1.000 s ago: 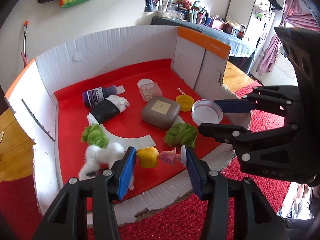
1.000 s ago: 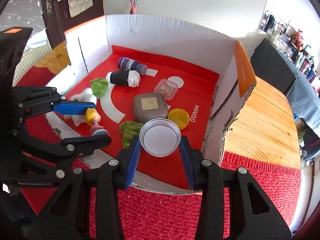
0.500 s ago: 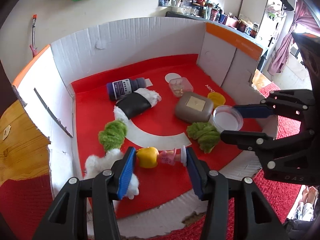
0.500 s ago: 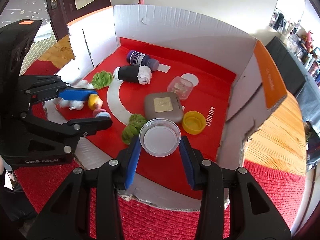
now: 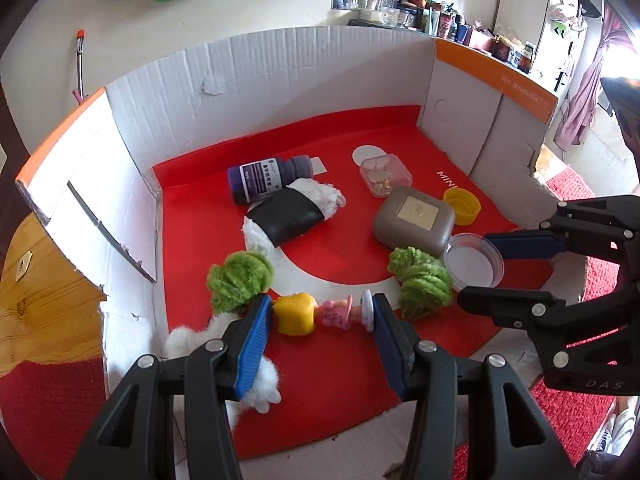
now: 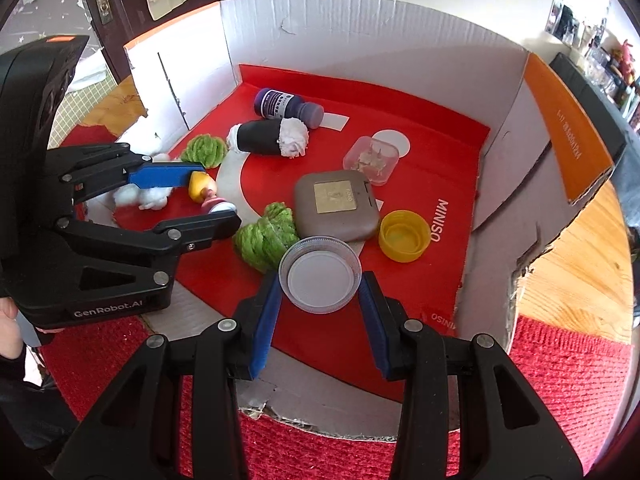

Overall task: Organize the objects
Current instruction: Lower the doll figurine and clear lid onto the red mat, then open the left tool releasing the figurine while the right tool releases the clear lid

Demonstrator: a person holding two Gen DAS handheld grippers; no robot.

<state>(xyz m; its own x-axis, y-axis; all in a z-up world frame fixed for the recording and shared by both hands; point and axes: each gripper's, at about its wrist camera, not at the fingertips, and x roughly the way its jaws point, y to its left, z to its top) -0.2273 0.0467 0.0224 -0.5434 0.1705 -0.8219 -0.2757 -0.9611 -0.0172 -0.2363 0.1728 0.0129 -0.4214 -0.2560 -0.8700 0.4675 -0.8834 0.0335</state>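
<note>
L jaws clamp toy figure [image 5: 316, 312] — hides white fluff [image 5: 262, 386]; R jaws clamp clear lid [image 6: 320, 276], green pompom [image 6: 266, 238] partly hidden.

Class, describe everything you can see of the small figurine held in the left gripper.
The figurine looks like glossy plastic: a yellow head, a pink body with dark dots and a white round base. It lies sideways, clamped end to end in the left gripper, head against one blue pad, base against the other, over the box's red floor.
</note>
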